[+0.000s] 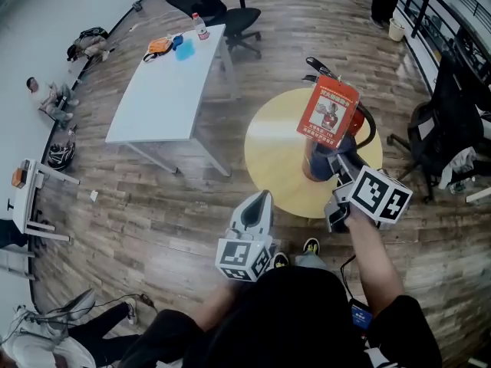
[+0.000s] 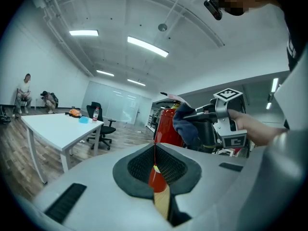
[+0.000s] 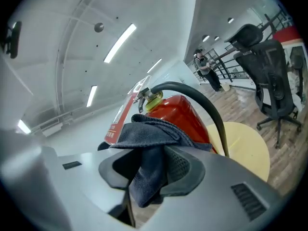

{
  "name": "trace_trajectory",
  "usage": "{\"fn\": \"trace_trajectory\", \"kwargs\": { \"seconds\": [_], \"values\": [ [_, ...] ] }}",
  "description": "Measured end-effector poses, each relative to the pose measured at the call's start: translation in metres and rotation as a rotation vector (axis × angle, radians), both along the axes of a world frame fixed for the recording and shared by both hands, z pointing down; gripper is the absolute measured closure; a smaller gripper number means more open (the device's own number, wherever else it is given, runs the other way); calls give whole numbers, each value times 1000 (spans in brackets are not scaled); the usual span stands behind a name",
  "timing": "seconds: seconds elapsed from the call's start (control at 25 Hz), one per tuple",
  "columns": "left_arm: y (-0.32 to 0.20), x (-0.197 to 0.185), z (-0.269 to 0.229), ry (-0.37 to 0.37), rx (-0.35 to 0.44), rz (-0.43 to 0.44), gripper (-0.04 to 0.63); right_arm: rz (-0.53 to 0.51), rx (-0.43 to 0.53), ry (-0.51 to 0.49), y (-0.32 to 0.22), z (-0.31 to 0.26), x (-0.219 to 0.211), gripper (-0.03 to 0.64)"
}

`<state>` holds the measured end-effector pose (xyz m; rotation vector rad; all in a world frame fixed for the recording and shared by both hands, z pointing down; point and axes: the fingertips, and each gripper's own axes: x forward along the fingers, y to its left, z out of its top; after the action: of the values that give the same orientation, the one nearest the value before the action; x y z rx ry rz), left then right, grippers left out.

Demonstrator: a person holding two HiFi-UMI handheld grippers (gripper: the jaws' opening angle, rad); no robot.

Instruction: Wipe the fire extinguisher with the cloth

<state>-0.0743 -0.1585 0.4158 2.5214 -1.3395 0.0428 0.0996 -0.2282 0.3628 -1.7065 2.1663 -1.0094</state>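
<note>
Right gripper view: your right gripper (image 3: 149, 163) is clamped on the dark cloth (image 3: 144, 143), which lies against the red fire extinguisher (image 3: 182, 110); press evenly and stroke along the cylinder. Left gripper view: left gripper (image 2: 155, 166) closed on nothing, apart from the extinguisher. Head view: the extinguisher stands on the round table (image 1: 268, 156), so avoid tipping it.

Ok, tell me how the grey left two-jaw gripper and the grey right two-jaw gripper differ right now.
The left gripper has its jaws together on nothing; the right gripper is clamped on a dark blue cloth. The left gripper is apart from the red fire extinguisher; the right gripper holds the cloth against it. Both carry a cube with square markers.
</note>
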Motion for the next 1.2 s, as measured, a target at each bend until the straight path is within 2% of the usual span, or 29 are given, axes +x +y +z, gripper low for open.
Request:
{"fn": "trace_trajectory", "kwargs": {
  "seconds": [0.28, 0.48, 0.56, 0.8, 1.2],
  "values": [
    [14, -14, 8, 12, -10, 9, 572, 2, -16, -160, -11, -5, -24, 483],
    [24, -22, 19, 18, -18, 11, 572, 13, -34, -215, -15, 16, -30, 483],
    [26, -28, 21, 12, -26, 7, 572, 17, -50, -274, -19, 30, -33, 483],
    [34, -47, 26, -8, -53, -21, 572, 38, -129, -461, -20, 89, -29, 483],
    [40, -52, 49, -54, -113, -25, 572, 98, -232, -564, -22, 222, -24, 483]
  ]
}}
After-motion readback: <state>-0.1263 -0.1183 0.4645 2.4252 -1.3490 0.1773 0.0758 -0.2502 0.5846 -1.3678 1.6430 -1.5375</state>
